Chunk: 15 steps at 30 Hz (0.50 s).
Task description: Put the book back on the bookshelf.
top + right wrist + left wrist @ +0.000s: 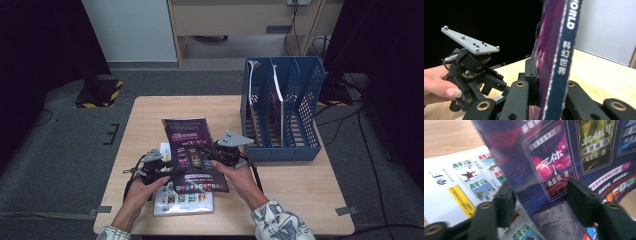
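The magazine (192, 152), purple and glossy, is held tilted above the near middle of the table (300, 190), over a white magazine (182, 200) that lies flat near the front edge. Going largest to smallest: the table, then the blue rack (282, 112) standing at its right rear with two magazines upright in its left slots, then the two magazines, then the grippers. The high view alone gives this layout. The right gripper (212, 156) is clamped on the magazine's right edge; the right gripper view shows what the high view cannot, the jaws pressed tight on either side of the blue spine (561, 62), and the left gripper (486, 87) farther off in a hand. The left gripper view shows the left gripper (540, 200) half open, its jaws straddling the cover's lower edge, one behind and one in front; whether the pads press it cannot be told.
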{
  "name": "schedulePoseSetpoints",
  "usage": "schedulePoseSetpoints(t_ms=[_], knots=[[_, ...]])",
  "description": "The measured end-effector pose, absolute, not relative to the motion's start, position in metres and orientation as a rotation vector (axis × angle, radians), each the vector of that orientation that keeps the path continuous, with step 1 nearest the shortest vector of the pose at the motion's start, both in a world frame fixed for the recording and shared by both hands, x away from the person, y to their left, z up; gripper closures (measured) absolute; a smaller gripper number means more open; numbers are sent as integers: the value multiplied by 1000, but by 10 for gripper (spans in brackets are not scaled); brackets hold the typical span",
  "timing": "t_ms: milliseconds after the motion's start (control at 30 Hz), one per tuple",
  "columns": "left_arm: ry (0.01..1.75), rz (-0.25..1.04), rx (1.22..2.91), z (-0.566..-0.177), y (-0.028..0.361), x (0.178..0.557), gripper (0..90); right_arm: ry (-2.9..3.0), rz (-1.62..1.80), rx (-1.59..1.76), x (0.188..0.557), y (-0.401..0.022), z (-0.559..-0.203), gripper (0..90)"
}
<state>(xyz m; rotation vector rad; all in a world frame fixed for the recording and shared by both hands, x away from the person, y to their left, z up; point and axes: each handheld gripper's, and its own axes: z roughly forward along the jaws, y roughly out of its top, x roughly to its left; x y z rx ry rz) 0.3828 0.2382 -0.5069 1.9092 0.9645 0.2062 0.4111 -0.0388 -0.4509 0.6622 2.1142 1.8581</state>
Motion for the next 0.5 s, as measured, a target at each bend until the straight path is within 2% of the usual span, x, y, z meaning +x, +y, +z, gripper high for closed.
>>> schedulePoseSetpoints(t_ms=[233,500], knots=[[962,224,1914,-500,243,381,662,2121,1875,661,412,-40,-450,826],[941,292,1912,-491,245,378,732,2170,1788,658,414,-42,-442,821]])
